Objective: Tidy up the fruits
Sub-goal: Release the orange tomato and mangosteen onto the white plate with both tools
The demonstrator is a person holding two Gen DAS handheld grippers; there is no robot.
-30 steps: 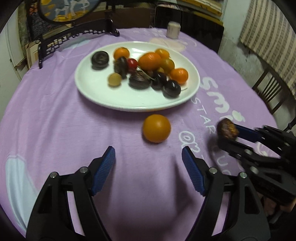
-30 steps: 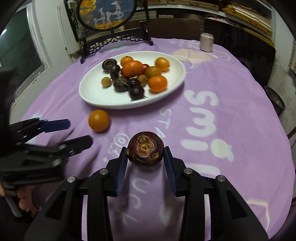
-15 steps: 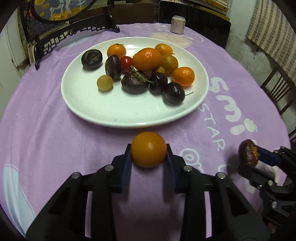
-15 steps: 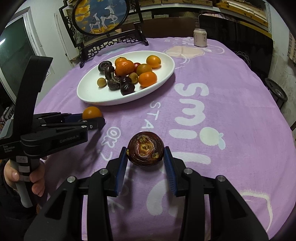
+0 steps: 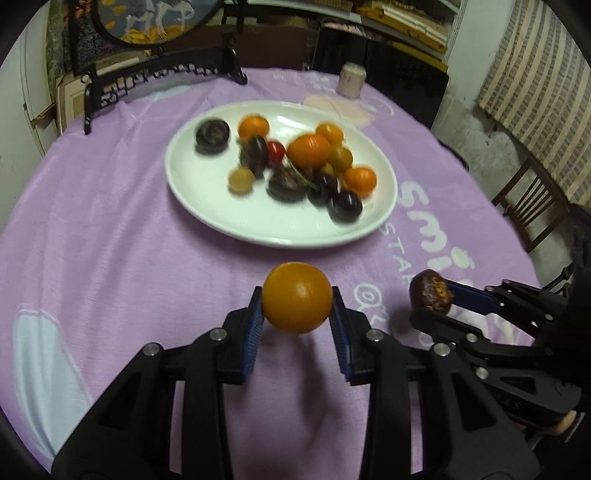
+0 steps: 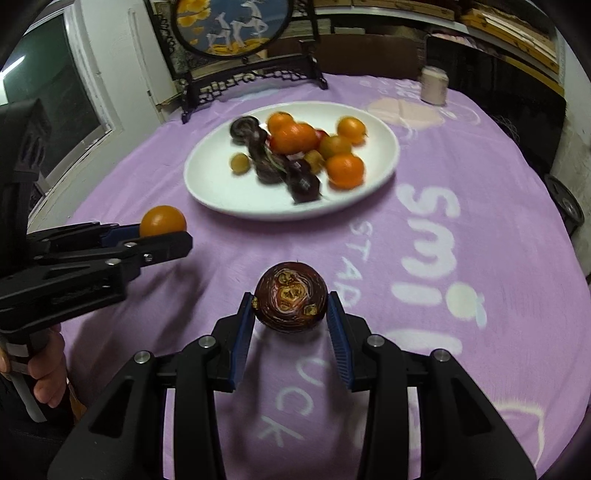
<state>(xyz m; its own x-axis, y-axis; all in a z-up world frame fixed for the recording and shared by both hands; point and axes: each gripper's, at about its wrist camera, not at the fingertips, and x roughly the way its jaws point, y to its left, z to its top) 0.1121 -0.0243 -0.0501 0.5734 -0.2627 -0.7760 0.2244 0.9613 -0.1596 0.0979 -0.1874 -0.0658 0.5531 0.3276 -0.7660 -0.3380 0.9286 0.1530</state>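
Observation:
My left gripper [image 5: 297,317] is shut on an orange [image 5: 297,297] and holds it above the purple cloth, short of the white plate [image 5: 258,225]. The plate holds several oranges, dark fruits and a small red one. My right gripper [image 6: 291,317] is shut on a dark brown-purple fruit [image 6: 291,302] and holds it above the cloth. The right gripper [image 5: 439,299] with its fruit [image 5: 430,291] shows at the right of the left wrist view. The left gripper [image 6: 173,240] with the orange [image 6: 162,220] shows at the left of the right wrist view, near the plate [image 6: 221,199].
A round table under a purple cloth [image 5: 110,221] with white lettering. A dark carved stand with a round picture [image 6: 232,26] stands at the back. A small pale can [image 6: 435,85] is at the far right. A wooden chair [image 5: 532,206] stands to the right.
My left gripper closed on the orange and has lifted it off the cloth. The right gripper keeps its dark fruit and has moved nearer the plate.

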